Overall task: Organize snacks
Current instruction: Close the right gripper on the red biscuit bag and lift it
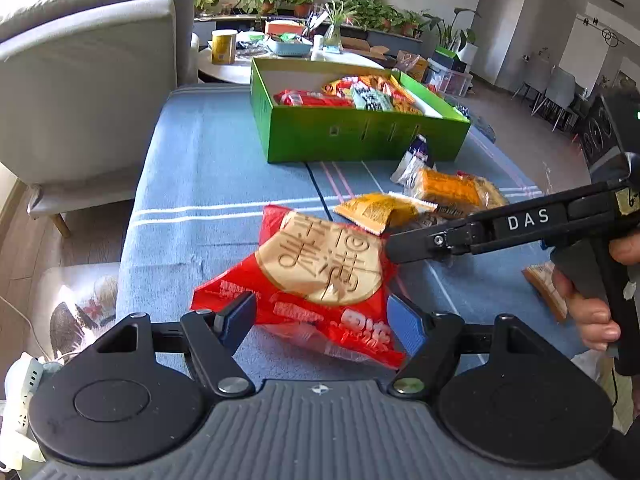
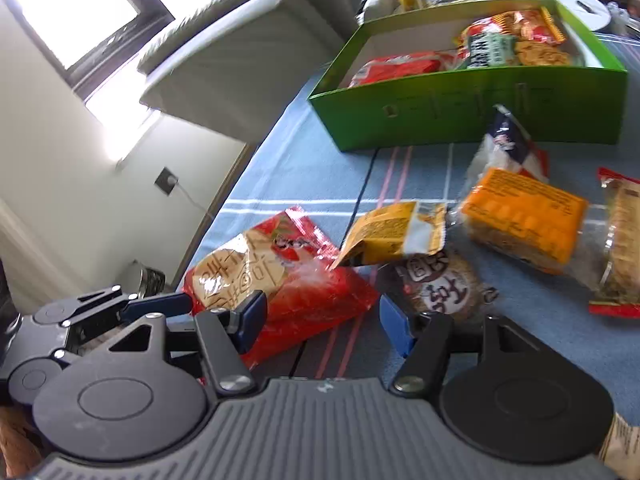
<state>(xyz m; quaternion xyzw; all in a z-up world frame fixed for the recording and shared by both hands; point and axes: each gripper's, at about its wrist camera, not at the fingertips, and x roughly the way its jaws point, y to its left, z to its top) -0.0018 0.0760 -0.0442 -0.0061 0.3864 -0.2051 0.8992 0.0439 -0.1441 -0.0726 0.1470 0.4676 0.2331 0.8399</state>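
Left gripper (image 1: 322,320) wide open, red snack bag (image 1: 316,280) between its fingers, not pinched; right gripper (image 2: 320,320) wide open, holds nothing, same bag just ahead-left; green box (image 1: 360,136) far ahead

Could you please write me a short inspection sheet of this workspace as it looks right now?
Surface: blue striped cloth.
Job's things: green box part filled with snacks; red packet between the open left tongs; yellow packet, orange packet and brown packet loose on the cloth.
Clutter: nothing seen on the cloth beyond the snacks.
Grippers: right tongs open, beside the red packet.
Cables: white wire from a wall socket.
Surroundings: sofa, plants.
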